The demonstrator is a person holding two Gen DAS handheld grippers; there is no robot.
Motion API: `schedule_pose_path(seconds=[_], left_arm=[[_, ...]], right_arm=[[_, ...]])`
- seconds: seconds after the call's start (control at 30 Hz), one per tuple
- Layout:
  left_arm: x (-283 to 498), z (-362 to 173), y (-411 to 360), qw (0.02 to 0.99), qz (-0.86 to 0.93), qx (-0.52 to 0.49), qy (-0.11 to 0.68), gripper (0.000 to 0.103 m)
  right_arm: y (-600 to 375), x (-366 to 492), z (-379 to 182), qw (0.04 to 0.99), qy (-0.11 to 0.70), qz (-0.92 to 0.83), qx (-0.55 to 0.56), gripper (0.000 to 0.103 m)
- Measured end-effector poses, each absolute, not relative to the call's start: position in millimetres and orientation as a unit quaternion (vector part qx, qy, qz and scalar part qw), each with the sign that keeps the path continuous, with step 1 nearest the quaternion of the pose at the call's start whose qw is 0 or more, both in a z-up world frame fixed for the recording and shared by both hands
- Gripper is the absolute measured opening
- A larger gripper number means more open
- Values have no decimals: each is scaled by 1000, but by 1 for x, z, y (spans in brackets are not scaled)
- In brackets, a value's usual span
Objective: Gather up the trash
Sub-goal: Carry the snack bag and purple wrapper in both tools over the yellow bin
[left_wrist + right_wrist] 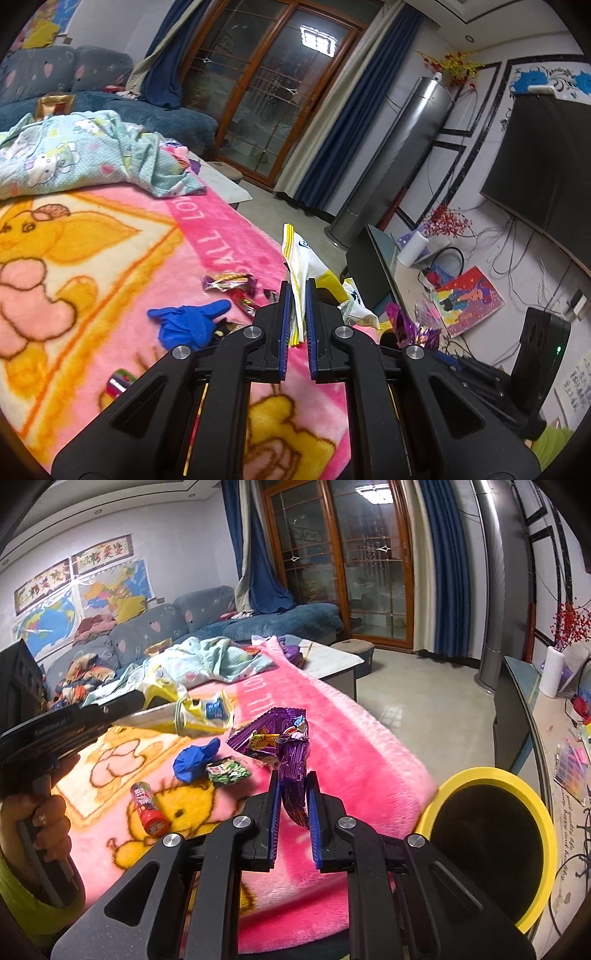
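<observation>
A crinkled purple foil snack wrapper (291, 753) stands pinched in the closed right tool (294, 775), above a fluffy pink cartoon blanket (354, 738) on the bench. The left tool (297, 291) is clamped on a creased white-and-yellow plastic bag (297, 254). Beside the blanket's edge stands a round yellow-rimmed bin (532, 794). A crumpled blue glove (194, 762) and a red cylindrical tube (149, 806) lie on the blanket.

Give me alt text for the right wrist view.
The right gripper grips a purple wrapper over a pink blanket, beside a yellow-rimmed bin. The left gripper holds a yellow packet.
</observation>
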State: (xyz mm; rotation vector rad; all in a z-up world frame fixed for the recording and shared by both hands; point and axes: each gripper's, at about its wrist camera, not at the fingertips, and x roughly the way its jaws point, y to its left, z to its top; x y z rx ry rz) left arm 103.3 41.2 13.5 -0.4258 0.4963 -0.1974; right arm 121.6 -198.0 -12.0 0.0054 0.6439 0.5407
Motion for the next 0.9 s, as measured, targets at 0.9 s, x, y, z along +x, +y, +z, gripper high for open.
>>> schedule_pose_path(seconds=[0.9], left_arm=[[112, 7, -59, 935, -183, -136, 271, 4]], right_arm=[[-297, 129, -10, 937, 302, 170, 49, 13]])
